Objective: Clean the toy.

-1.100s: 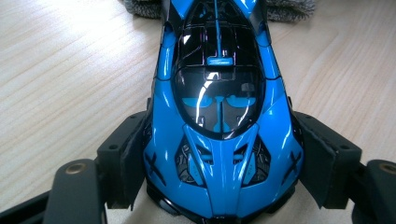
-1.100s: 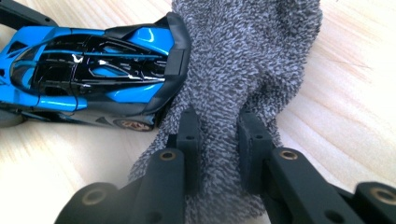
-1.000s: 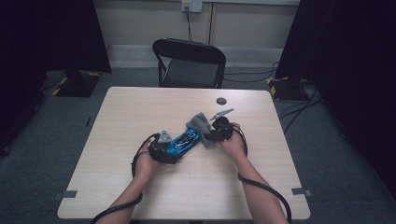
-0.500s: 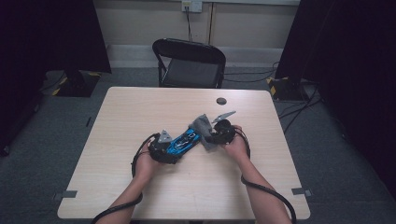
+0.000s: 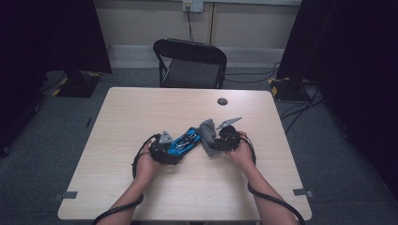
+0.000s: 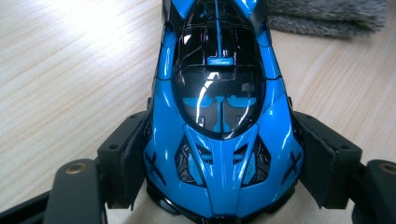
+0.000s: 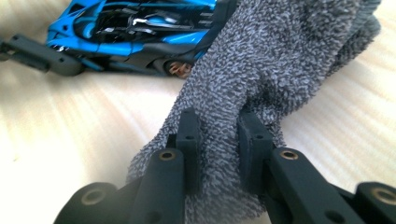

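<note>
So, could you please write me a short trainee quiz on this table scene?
1. True or false: the left gripper holds the toy car by its sides.
2. What does the right gripper pinch? A) cloth B) cable C) cap
3. What small dark thing lies near the table's far edge?

Key: 1 true. 2 A, the grey cloth. 3 A round black disc.

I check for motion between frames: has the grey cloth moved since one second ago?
No clear move. In the high view the grey cloth lies as far below the black disc as before, against the blue car.
</note>
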Available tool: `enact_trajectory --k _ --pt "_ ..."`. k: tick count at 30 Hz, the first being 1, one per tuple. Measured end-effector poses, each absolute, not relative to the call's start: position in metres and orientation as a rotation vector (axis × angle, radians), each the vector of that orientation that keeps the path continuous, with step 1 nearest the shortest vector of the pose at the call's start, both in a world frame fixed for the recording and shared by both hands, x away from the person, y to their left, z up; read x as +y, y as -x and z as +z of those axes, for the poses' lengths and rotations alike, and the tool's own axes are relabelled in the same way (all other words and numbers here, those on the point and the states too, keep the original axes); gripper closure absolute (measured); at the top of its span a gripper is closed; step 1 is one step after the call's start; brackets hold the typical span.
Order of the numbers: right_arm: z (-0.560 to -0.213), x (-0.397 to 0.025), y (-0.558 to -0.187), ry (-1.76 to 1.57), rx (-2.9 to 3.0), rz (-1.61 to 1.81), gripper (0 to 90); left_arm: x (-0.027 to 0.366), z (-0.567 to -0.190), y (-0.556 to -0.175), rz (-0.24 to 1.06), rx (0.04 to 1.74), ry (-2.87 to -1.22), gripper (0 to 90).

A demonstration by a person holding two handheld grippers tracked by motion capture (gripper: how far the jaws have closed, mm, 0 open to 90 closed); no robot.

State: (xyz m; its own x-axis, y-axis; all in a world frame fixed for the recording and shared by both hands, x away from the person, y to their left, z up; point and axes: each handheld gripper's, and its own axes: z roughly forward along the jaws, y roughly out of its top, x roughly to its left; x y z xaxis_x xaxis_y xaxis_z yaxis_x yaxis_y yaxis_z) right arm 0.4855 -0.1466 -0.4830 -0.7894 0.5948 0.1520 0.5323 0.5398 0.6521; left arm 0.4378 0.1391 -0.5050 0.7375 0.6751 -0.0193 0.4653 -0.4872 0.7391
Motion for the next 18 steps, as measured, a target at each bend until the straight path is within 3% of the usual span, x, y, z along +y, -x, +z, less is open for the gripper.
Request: enact_trajectory --k 18 --pt "-0.481 -0.169 -0.45 -0.925 2.724 1.098 73.4 0.139 -0.505 -0.437 0.355 0.861 -2.174 25.9"
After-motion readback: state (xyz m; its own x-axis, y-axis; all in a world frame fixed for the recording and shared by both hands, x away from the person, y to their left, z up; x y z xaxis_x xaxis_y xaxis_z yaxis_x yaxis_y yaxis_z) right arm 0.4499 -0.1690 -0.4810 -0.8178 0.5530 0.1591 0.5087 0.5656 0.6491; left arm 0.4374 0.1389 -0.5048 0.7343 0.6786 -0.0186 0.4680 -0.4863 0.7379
